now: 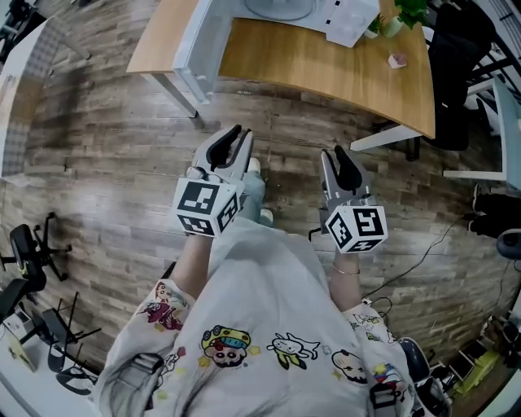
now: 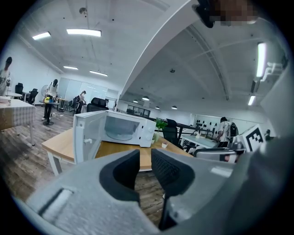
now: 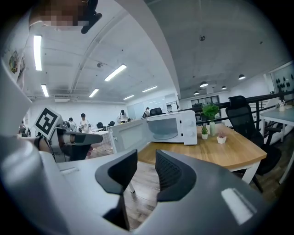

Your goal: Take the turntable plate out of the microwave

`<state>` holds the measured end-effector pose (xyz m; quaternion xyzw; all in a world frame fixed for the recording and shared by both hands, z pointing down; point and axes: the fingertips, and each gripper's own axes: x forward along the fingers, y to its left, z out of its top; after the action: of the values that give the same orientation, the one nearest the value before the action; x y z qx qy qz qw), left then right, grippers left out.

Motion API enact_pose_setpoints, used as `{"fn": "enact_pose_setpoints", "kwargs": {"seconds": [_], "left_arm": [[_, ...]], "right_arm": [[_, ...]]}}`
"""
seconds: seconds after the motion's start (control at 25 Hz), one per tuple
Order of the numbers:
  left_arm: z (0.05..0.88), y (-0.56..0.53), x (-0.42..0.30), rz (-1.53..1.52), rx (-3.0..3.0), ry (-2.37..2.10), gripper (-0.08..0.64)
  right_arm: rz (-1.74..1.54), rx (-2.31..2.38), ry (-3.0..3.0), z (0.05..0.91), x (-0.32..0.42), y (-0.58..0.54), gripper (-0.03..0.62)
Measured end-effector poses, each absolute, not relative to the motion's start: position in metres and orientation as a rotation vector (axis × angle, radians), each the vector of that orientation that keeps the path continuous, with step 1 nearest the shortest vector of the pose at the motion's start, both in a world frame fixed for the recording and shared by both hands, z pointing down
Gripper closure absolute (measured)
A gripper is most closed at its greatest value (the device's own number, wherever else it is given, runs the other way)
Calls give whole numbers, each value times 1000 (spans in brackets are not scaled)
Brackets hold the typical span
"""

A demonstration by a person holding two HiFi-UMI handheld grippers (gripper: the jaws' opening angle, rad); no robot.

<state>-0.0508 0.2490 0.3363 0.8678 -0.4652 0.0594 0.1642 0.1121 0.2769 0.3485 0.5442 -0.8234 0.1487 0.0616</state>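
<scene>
Here your left gripper (image 1: pixel 236 134) and right gripper (image 1: pixel 335 156) hang over the wood-plank floor (image 1: pixel 106 163), jaws slightly apart, gripping nothing. Far ahead, the turntable plate (image 2: pixel 118 136) sits inside the open microwave (image 2: pixel 143 131) on the wooden table (image 1: pixel 326 61).

Your microwave (image 1: pixel 210 41) at twelve o'clock runs off the head view's top edge, cutting off its plate (image 1: pixel 281 8). In the left gripper view, people (image 2: pixel 49 98) at nine o'clock are too small to make out.

Bright, even ceiling strip lights (image 2: pixel 83 32); fisheye edges dark, warped; far background perhaps soft.
</scene>
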Motion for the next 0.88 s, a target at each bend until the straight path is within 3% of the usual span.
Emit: {"fn": "enact_pose_setpoints", "kwargs": {"seconds": [0.88], "left_arm": [[334, 93, -42, 179, 2544, -1158, 428]], "right_arm": [[469, 1744, -2442, 335, 95, 120, 419]]}}
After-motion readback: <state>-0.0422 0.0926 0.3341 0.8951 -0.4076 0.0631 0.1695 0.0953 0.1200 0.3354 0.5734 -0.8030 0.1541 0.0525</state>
